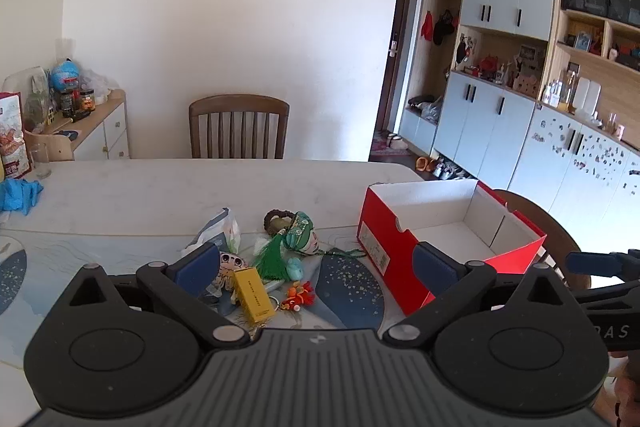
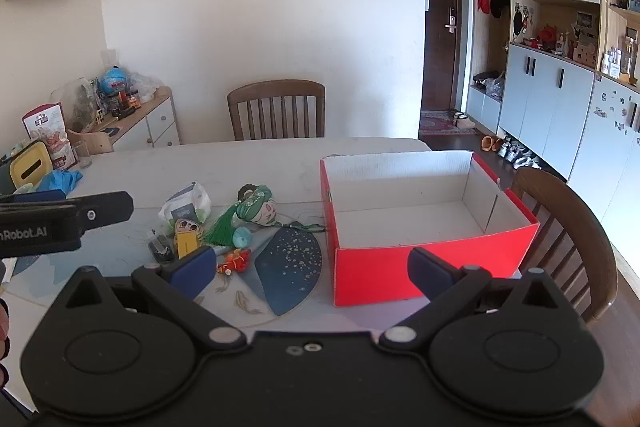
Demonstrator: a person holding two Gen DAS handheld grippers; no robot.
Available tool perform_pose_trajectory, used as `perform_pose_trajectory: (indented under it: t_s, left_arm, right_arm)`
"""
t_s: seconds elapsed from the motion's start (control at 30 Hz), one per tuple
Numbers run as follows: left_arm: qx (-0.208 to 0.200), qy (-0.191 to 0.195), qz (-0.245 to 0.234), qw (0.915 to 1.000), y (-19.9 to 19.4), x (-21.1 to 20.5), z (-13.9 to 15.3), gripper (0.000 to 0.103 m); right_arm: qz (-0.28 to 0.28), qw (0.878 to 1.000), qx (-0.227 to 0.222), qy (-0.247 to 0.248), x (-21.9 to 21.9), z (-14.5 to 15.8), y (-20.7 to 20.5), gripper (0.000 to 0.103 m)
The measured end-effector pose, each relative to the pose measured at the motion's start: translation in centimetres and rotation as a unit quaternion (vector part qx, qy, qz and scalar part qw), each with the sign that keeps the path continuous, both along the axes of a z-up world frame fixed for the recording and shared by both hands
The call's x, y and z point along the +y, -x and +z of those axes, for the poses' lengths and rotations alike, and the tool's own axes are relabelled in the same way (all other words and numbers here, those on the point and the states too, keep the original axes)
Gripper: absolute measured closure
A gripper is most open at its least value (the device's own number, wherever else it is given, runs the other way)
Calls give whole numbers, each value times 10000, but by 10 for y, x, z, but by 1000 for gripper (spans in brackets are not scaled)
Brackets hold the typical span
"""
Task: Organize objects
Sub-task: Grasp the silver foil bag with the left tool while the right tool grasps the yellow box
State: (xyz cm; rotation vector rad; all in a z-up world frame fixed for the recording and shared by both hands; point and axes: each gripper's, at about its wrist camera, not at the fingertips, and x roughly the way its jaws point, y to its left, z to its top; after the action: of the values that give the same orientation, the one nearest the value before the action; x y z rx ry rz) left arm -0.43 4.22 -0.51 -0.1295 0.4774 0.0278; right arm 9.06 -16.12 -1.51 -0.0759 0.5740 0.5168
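Observation:
An empty red cardboard box [image 1: 384, 259] [image 2: 400, 267] stands on the table at the right. To its left lies a pile of small items: a yellow box [image 1: 253, 294] [image 2: 186, 244], a green tasselled sachet [image 1: 298, 235] [image 2: 256, 207], a red charm [image 1: 298, 297] [image 2: 236, 262], a white packet [image 1: 218, 231] [image 2: 188, 203] and a small plush [image 1: 230, 263]. My left gripper [image 1: 316, 269] is open and empty above the pile. My right gripper [image 2: 312, 269] is open and empty, in front of the red box.
The white table [image 1: 160, 187] has a patterned blue mat [image 2: 288, 267] at the front. A blue cloth [image 1: 20, 195], a glass [image 1: 40, 159] and a bag stand at the far left. Wooden chairs [image 1: 239, 127] [image 2: 568, 239] stand behind and to the right.

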Motion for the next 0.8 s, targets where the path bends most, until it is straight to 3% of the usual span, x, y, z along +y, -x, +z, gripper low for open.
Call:
perform_pose_trajectory:
  t_s: [0.17,0.57,0.8]
  left_arm:
    - [-47,13,-55,10000,-3,1,0,0]
    - [69,226,355,9991,-17,27,-10,0]
    - [369,-206,305,9986,-33,53,-32,0]
  right_arm:
    - [8,10000,-4,-15,2,-1,-2,1]
    - [205,9998,17,71,26,-10,-15,2]
    - [581,9979,251,142,49,-21,-29,2]
